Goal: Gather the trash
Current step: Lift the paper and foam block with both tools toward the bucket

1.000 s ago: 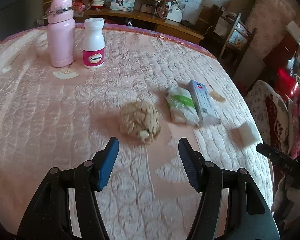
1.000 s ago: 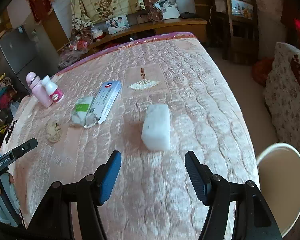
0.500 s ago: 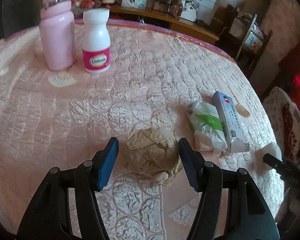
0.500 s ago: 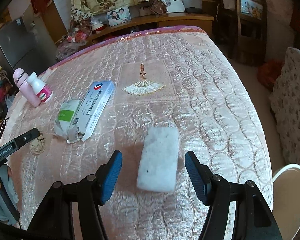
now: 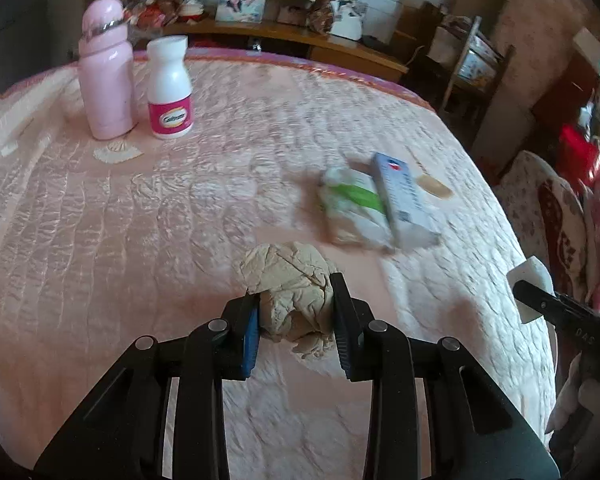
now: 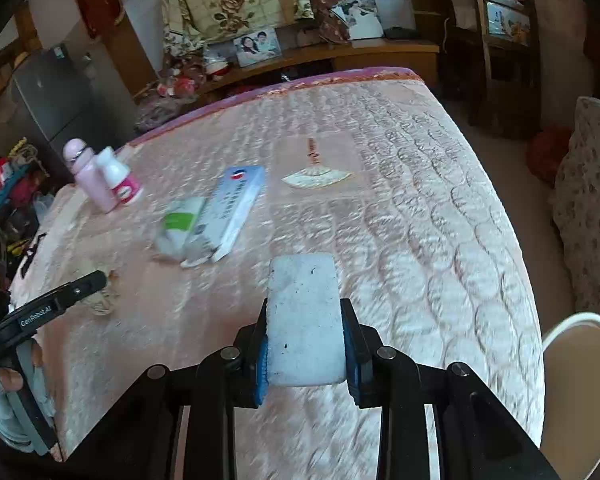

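Left gripper (image 5: pixel 294 320) clamping crumpled tan paper wad (image 5: pixel 290 280); right gripper (image 6: pixel 305 346) squeezing white foam block (image 6: pixel 303 316) near bed's (image 6: pixel 440 220) front edge.

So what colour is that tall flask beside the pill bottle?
Pale pink flask, silver band near the top; clearest in the left wrist view.

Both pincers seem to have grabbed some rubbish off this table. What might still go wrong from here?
The left gripper pinches only the near part of the crumpled paper ball; a loose flap hangs below, so it might slip or tear free. The right gripper squeezes the white foam block at its near end, so the long free end could swing and twist out. The white bin stands beyond the table edge, so a drop may land on the floor.
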